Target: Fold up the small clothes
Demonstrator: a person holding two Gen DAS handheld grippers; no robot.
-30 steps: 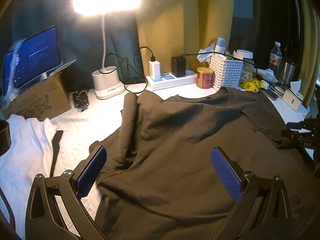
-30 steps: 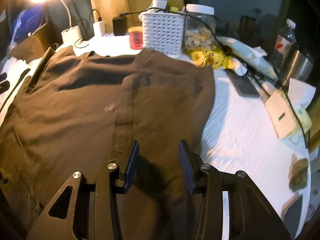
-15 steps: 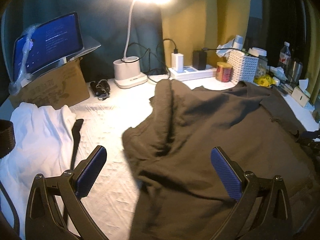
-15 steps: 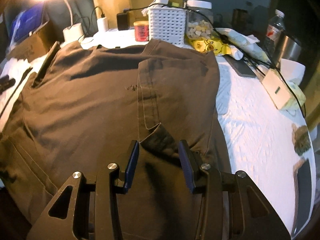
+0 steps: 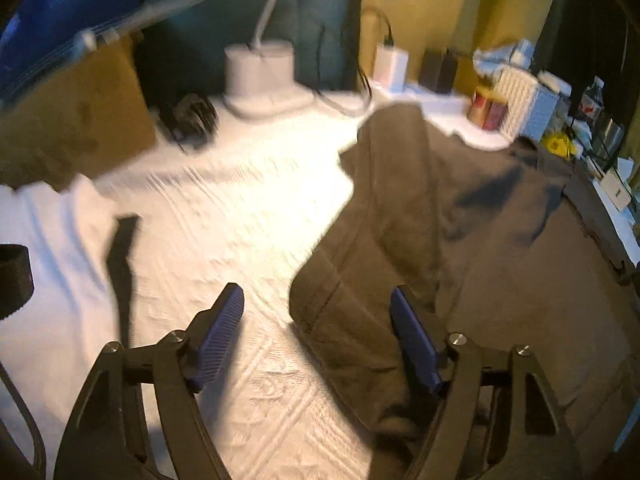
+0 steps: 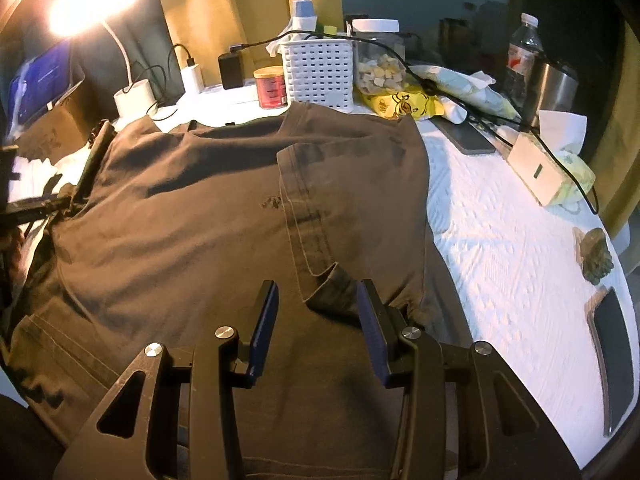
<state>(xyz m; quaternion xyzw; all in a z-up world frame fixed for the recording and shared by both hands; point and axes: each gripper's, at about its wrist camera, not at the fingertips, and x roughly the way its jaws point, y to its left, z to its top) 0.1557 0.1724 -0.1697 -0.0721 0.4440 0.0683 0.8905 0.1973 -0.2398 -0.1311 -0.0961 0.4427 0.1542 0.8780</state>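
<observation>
A dark brown T-shirt [image 6: 192, 216] lies spread on the white bedcover [image 5: 240, 208], its right sleeve [image 6: 352, 184] folded inward over the body. My right gripper [image 6: 318, 310] hangs just above it, jaws half apart. The sleeve's raised corner [image 6: 334, 284] sits between the pads, unpinched. In the blurred left wrist view, my left gripper [image 5: 318, 320] is low over the shirt's left edge [image 5: 340, 308]. Its jaws are closing, with that edge lying between them beside the right pad [image 5: 412, 336]. The left pad [image 5: 224, 328] is over bare bedcover and neither pad presses on cloth.
White cloth [image 5: 40, 264] and a black strap [image 5: 122, 264] lie to the left. A lamp base [image 5: 260, 72], a cardboard box [image 5: 80, 120], a white basket [image 6: 320, 72] and a red jar [image 6: 272, 88] line the back. A tissue box [image 6: 540, 172] and a phone [image 6: 612, 352] lie right.
My left gripper has swung left and down from over the shirt's middle to its left edge, and its jaws have narrowed. The right gripper has shifted a little, still over the folded sleeve.
</observation>
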